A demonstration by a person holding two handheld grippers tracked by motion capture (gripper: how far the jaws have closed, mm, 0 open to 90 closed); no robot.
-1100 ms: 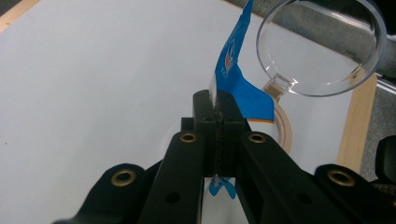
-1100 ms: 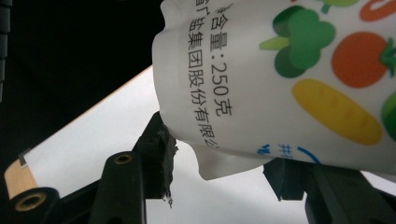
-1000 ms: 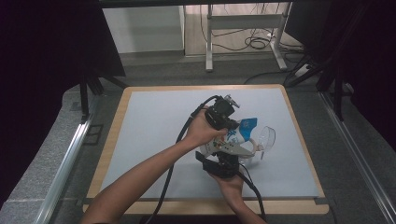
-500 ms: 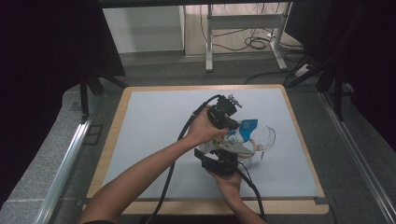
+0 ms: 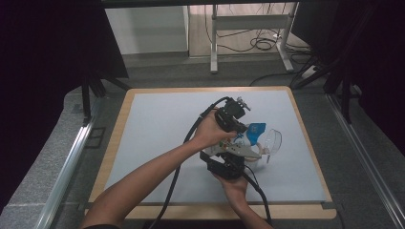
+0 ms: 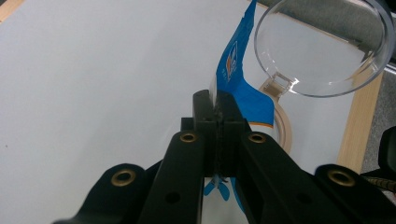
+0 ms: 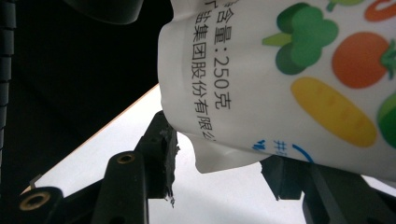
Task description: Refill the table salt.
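From the high view I see both of my claws bunched together right of the middle of the pale grey table (image 5: pixel 157 138) with its wooden edge, and the hands and cables cover much of what they work on. My left claw (image 5: pixel 235 125) is clenched tight on the blue torn top edge of the white plastic pouch with printed vegetables (image 5: pixel 250 136); in the left gripper view the jaws meet on that thin blue strip (image 6: pixel 236 74), and the pouch's body below is hidden behind the jaws. Just beyond it, a clear round plastic lid (image 6: pixel 322 44) stands hinged open on a tan-rimmed container (image 6: pixel 283 128), whose body is cut off by the pouch and claw.

My right claw (image 7: pixel 217 175) sits below the pouch. In the right gripper view the pouch's lower corner (image 7: pixel 280 84) hangs between the parted jaws; the left pad stands just beside the pouch, the right pad is partly hidden behind it, so I cannot tell whether they press it. The printing is cut off at the frame's edge.
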